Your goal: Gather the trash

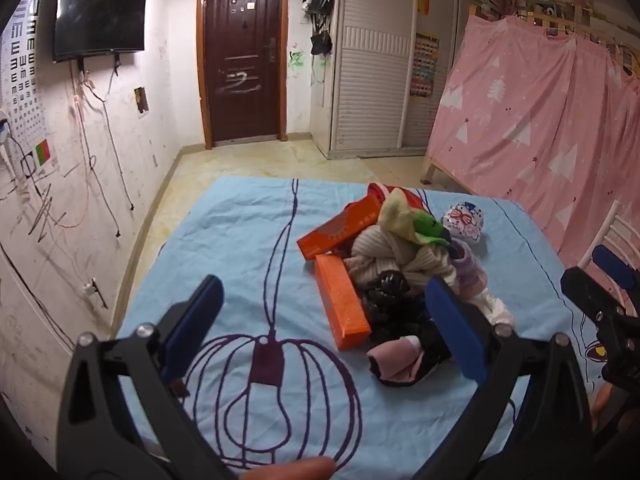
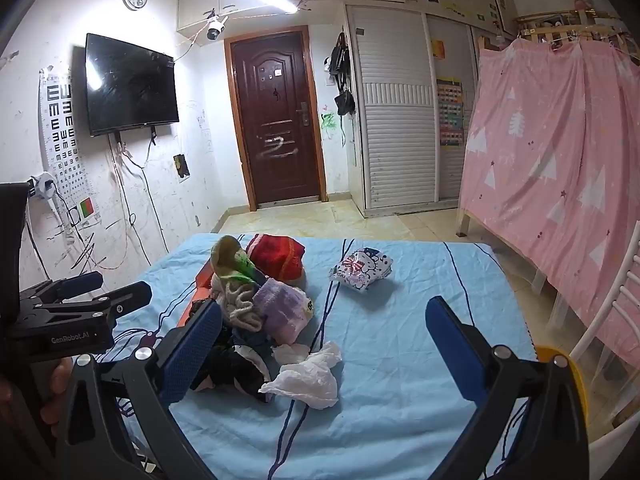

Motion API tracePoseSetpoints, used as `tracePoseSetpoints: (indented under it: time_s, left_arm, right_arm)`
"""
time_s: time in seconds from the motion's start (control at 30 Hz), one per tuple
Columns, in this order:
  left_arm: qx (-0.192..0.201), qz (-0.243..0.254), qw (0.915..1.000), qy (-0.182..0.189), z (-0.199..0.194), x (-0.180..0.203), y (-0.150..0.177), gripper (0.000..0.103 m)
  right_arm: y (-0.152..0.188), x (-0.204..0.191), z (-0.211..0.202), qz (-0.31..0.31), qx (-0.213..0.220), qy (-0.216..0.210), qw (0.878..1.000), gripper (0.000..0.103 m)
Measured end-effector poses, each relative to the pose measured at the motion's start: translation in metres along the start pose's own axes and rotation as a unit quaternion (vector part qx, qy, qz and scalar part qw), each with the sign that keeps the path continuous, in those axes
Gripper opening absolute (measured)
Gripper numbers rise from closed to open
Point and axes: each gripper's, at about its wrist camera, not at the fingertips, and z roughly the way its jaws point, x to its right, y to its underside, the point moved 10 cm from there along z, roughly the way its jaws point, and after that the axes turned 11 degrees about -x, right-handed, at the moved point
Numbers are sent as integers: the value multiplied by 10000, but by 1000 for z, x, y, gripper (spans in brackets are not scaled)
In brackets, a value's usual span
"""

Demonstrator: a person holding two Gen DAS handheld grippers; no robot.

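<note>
A pile lies on the blue sheet [image 1: 240, 232]: two orange boxes [image 1: 342, 304], a black crumpled bag [image 1: 390, 300], knitted socks and cloths [image 1: 400, 256], and a pink-and-black piece [image 1: 400, 362]. A crumpled white tissue [image 2: 308, 376] lies at the pile's near side in the right wrist view. A printed packet [image 2: 362, 266] lies apart behind it. My left gripper [image 1: 324, 328] is open and empty, above the sheet just before the pile. My right gripper [image 2: 324, 332] is open and empty, with the tissue between its fingers' lines of sight.
The sheet-covered surface [image 2: 420, 320] ends toward a tiled floor [image 2: 320, 220]. A pink curtain [image 2: 560, 160] hangs at the right, a white chair [image 2: 616, 300] beside it. A yellow rim [image 2: 576, 376] shows at the right edge. A door [image 2: 276, 120] and TV [image 2: 128, 84] are on the far wall.
</note>
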Motion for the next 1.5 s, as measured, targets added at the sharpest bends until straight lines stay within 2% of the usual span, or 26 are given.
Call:
tracePoseSetpoints:
  time_s: [1.5]
  left_arm:
    - [-27, 83, 9999, -112, 3, 3, -1, 97]
  right_arm:
    - [-8, -3, -7, -66, 31, -11, 10000, 95]
